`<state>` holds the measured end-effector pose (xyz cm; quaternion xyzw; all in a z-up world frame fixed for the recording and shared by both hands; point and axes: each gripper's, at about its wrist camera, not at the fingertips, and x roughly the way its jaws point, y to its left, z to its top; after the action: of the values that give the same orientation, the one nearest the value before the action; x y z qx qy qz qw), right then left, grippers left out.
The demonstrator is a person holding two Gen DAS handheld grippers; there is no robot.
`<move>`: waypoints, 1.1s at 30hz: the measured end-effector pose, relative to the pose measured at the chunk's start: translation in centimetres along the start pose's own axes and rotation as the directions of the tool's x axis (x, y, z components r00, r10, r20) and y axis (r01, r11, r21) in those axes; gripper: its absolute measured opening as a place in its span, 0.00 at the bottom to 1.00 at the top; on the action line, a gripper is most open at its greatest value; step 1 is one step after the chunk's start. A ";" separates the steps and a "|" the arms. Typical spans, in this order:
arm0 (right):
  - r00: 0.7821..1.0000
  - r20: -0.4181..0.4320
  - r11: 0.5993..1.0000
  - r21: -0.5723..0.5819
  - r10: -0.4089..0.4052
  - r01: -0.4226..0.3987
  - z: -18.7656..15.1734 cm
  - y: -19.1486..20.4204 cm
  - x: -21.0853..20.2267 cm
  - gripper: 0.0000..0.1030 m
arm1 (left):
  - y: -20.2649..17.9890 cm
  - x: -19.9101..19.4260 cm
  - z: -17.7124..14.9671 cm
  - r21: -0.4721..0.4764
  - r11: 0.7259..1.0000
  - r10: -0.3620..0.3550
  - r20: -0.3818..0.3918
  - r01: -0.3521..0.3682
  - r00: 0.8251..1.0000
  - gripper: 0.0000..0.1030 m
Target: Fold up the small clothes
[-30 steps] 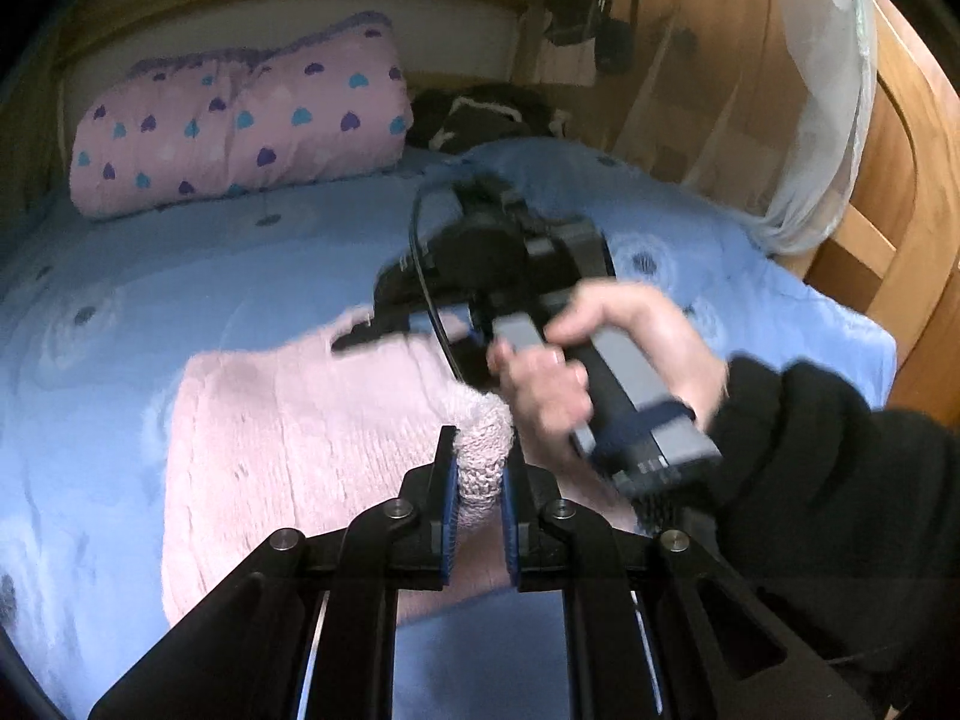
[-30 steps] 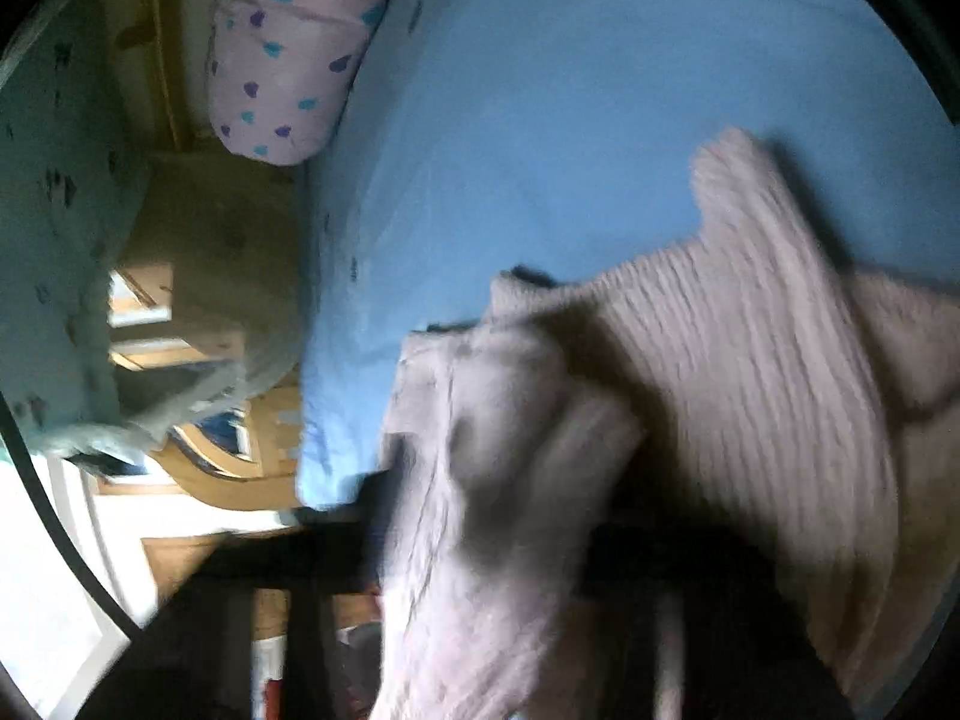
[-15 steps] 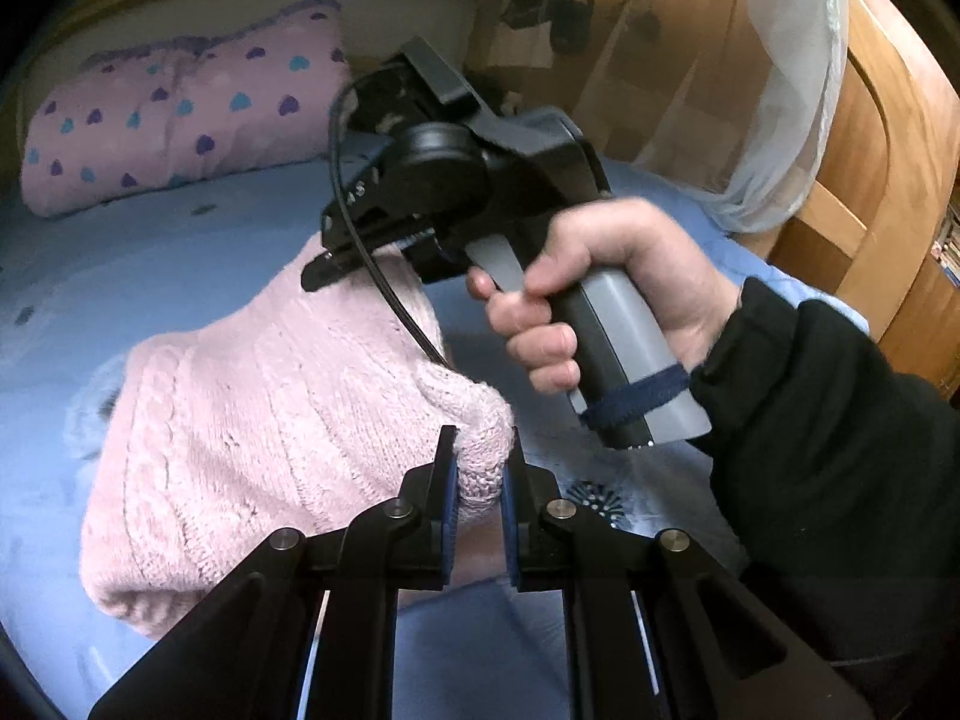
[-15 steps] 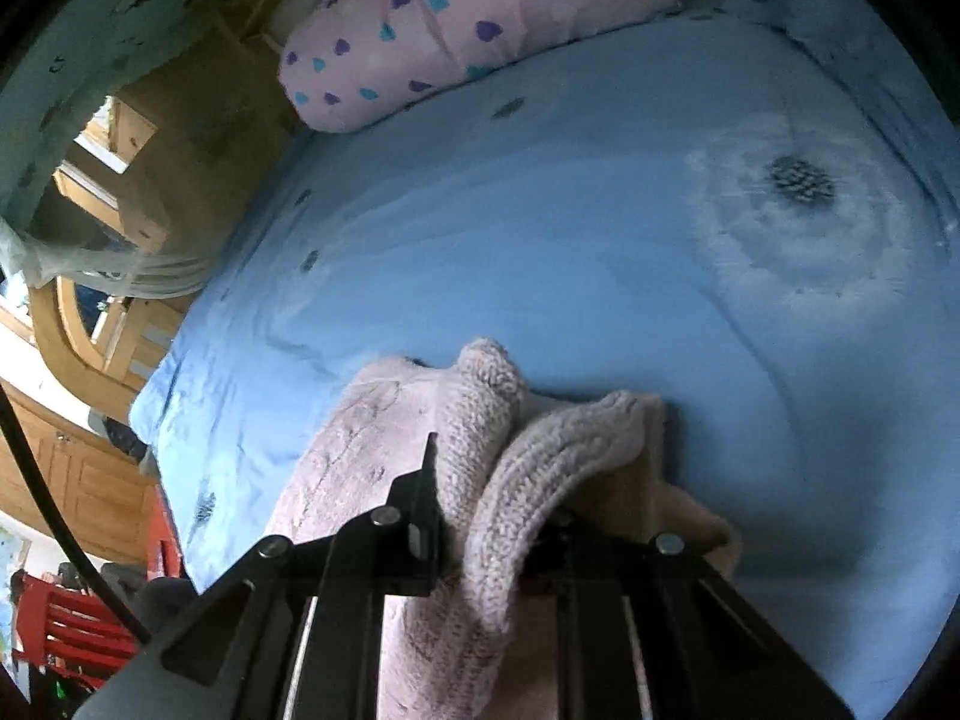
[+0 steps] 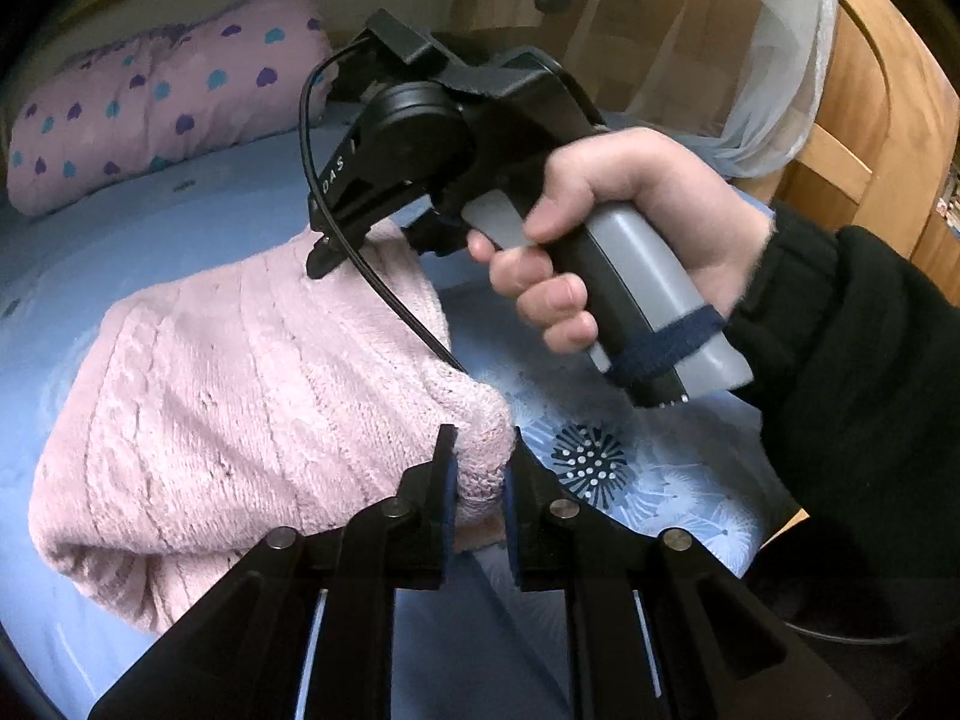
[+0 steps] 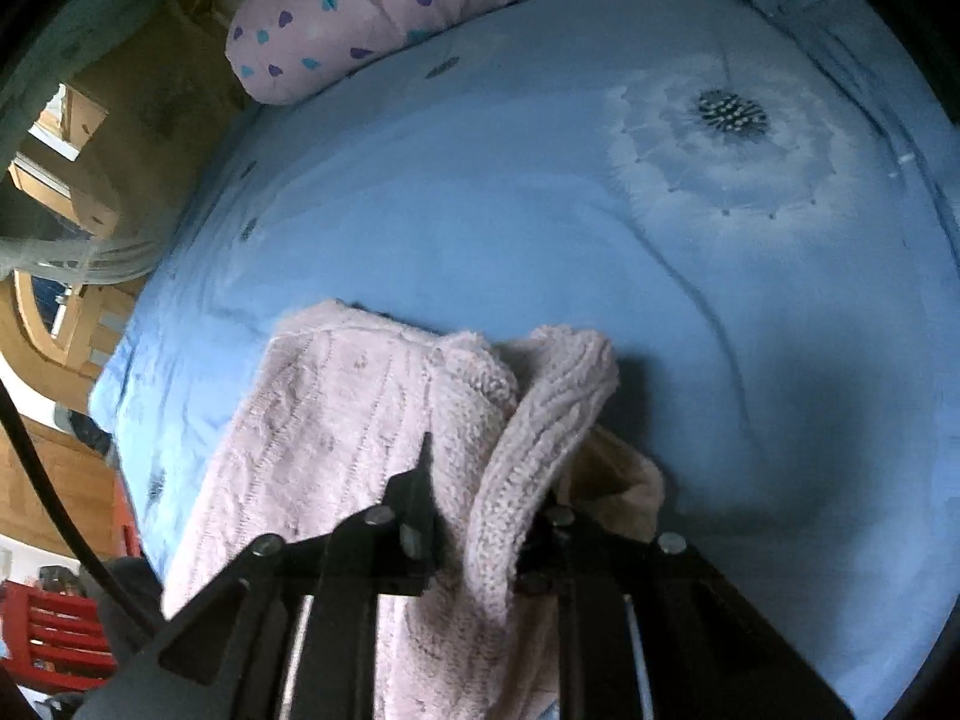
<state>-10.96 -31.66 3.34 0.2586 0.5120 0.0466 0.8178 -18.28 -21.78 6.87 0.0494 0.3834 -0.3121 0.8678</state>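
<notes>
Pink knit sweater [image 5: 240,396]: lies on the bed, partly lifted at two spots, bulk of it resting on the blue sheet [image 6: 480,210]
sweater texture: cable/rib knit, fuzzy; a beige inner layer shows under the bunched edge in the right wrist view
left gripper [image 5: 480,480]: closed on a rounded fold of the sweater edge, knit bunched between the two pads
left gripper contact: fabric fills the gap between the fingers, fold sticks up just above the tips
right gripper [image 6: 480,516]: clamped on a thick roll of the same sweater [image 6: 360,450], knit pinched between both fingers
right gripper from left wrist view: black body [image 5: 432,138] held above the far edge of the sweater, nose pointing down-left onto the knit
right hand [image 5: 630,228]: wrapped around the grey handle, black sleeve behind it
cable: black lead runs from the right gripper down across the sweater toward the left gripper
sheet pattern: white dandelion print with dark centre [image 5: 591,459], just beside the left gripper tips
pillow [image 5: 162,102]: pink with purple and teal hearts, at the head of the bed, well apart from the sweater
surroundings: wooden bed frame [image 5: 870,120] and a sheer net curtain on the right of the left wrist view
</notes>
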 end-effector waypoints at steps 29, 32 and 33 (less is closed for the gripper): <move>0.974 0.186 0.979 -0.129 -0.132 0.157 -10.8 10.0 -2.2 0.57 | 13.2 -4.5 -5.6 -0.158 0.879 0.464 0.066 -0.450 0.883 0.03; 0.934 0.236 0.907 -0.265 -0.269 0.328 -13.3 10.5 0.9 0.53 | 14.3 -4.6 -7.7 -0.224 0.860 0.470 0.000 -0.458 0.883 0.03; 0.922 0.277 0.891 -0.290 -0.270 0.348 -14.1 10.8 0.9 0.53 | 14.7 -4.6 -8.4 -0.260 0.855 0.461 -0.016 -0.449 0.887 0.03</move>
<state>-20.66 -16.79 2.91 0.0348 0.4338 -0.0291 0.8999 -17.48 -4.97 1.95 0.0188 0.3774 -0.0473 0.9247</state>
